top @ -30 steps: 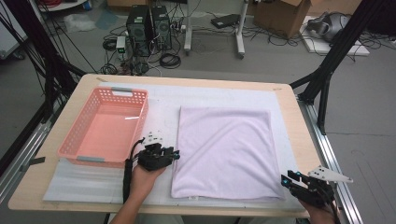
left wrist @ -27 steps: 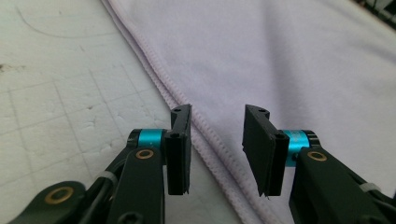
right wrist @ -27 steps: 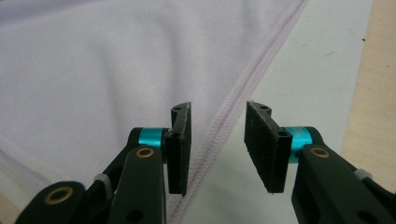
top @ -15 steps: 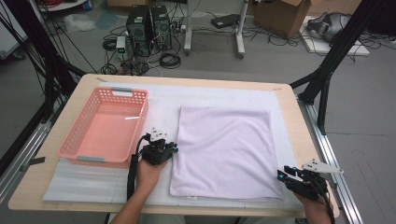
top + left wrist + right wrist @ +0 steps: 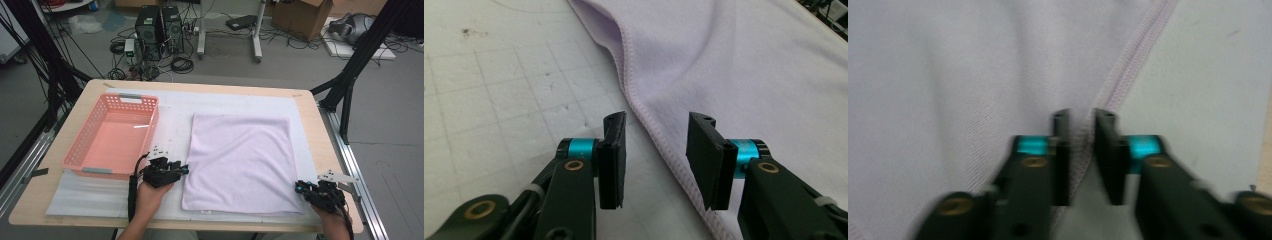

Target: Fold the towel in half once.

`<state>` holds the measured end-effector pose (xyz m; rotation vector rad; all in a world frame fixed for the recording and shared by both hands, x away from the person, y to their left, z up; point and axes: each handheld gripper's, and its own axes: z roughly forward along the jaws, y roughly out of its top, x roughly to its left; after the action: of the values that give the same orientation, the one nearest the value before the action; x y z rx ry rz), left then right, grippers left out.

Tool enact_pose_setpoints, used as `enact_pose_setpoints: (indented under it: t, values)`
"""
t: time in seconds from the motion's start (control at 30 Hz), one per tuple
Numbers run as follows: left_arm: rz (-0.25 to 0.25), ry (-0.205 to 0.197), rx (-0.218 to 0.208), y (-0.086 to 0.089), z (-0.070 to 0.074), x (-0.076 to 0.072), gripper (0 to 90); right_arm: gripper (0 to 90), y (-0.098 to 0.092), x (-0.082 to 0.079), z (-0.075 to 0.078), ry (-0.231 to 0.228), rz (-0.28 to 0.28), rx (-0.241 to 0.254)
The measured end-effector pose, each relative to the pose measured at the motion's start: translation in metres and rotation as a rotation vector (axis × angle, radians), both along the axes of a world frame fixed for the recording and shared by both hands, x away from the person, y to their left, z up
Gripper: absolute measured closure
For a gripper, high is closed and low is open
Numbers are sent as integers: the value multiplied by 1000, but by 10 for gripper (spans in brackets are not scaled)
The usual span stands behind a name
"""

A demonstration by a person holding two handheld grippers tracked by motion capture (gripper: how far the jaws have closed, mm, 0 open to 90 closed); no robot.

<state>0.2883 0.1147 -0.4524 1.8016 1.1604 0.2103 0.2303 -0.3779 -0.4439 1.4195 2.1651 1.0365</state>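
A lavender towel (image 5: 240, 160) lies flat on the white mat (image 5: 175, 120). My left gripper (image 5: 182, 169) rests at the towel's left edge near the front. In the left gripper view its jaws (image 5: 656, 120) stand apart over the towel's hem (image 5: 749, 65); they have just been opening and the pads do not press on the cloth. My right gripper (image 5: 300, 186) sits at the towel's front right corner. In the blurred right gripper view (image 5: 1082, 115) its jaws have just been closing, and the towel's (image 5: 948, 75) stitched edge runs between the nearly touching pads.
A pink plastic basket (image 5: 152, 130) stands on the mat to the left of the towel, close to my left hand. The wooden table's (image 5: 320, 130) right edge runs just beside my right hand. Computers and cables lie on the floor beyond.
My right gripper has edged left onto the towel's corner. My left gripper shifted slightly away along the towel's edge, then back toward the front.
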Motion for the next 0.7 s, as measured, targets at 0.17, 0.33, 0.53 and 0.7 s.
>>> enact_pose_setpoints:
  t: [0.17,0.33,0.53,0.7]
  values:
    - [-18,6,-2,-2,0,-8,609,786,-1,-3,1,-11,-40,-38]
    - [-42,16,-7,-1,1,-21,587,610,-9,-14,6,-5,-41,36]
    - [-78,38,-42,3,1,-42,529,442,-6,-36,4,29,17,58]
    - [-101,43,-37,2,0,-56,515,419,6,-52,-1,10,79,-62]
